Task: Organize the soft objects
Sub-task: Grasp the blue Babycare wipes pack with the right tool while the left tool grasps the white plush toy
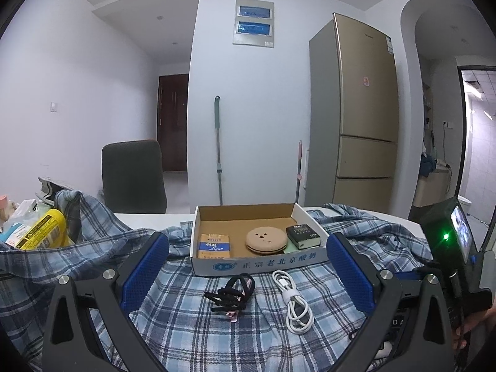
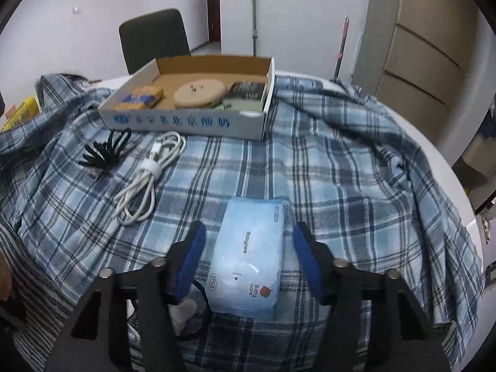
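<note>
A shallow cardboard box (image 1: 257, 263) (image 2: 186, 122) rests on a blue plaid cloth (image 1: 192, 319) (image 2: 310, 170). It holds an orange packet (image 1: 214, 245), a round tan pad (image 1: 266, 239) and a dark small book (image 1: 303, 235). In front of the box lie a black bundle of hair ties (image 1: 231, 291) (image 2: 107, 152) and a coiled white cable (image 1: 294, 303) (image 2: 148, 173). My left gripper (image 1: 248, 254) is open above these, holding nothing. My right gripper (image 2: 248, 235) is open, its fingers either side of a pale blue wet-wipes pack (image 2: 248, 254), not touching it.
A yellow packet (image 1: 43, 229) and other bags sit at the left of the table. A dark chair (image 1: 133, 176) stands behind the table. A gold fridge (image 1: 359, 114) and mop handles are beyond. The white table edge (image 2: 449, 167) curves at the right.
</note>
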